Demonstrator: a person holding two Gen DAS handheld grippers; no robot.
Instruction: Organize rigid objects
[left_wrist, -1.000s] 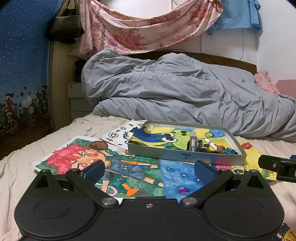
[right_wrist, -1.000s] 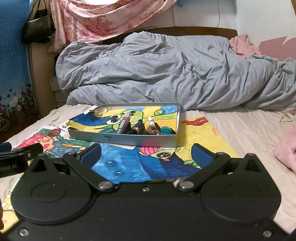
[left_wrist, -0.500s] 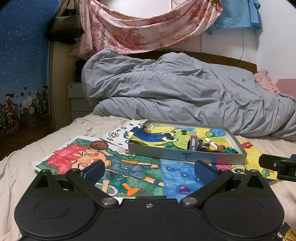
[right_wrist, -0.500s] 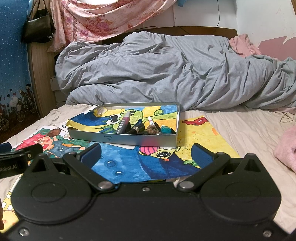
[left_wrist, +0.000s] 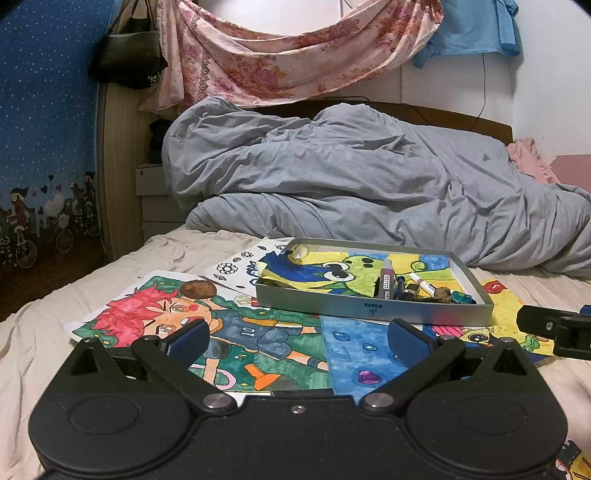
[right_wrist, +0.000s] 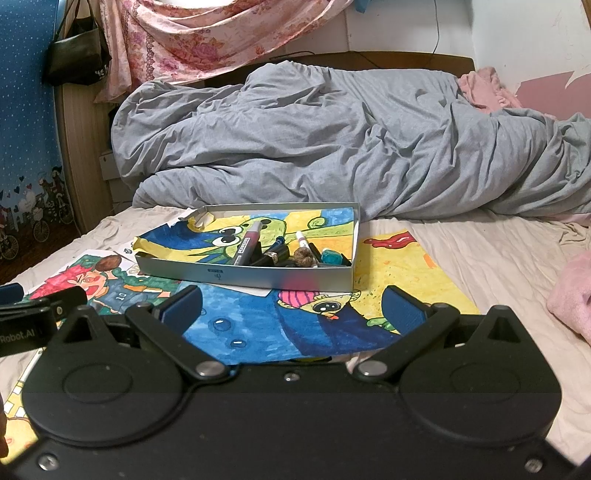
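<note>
On the bed, ahead of both cameras, I see a shallow grey tin tray resting on a spread of coloured drawings. Another drawing lines its floor, and toward its right end lies a cluster of small things: a maroon marker, a white pen, a brown knobbly lump and a teal piece, all close together or touching. A brown oval object sits alone on the red-haired drawing, left of the tray and apart from it. My left tongs are released, fingers spread wide, nothing between them, low over the drawings just short of the tray. My right tongs are likewise spread and empty, near the tray's front wall. A rumpled grey duvet fills the bed behind.
</note>
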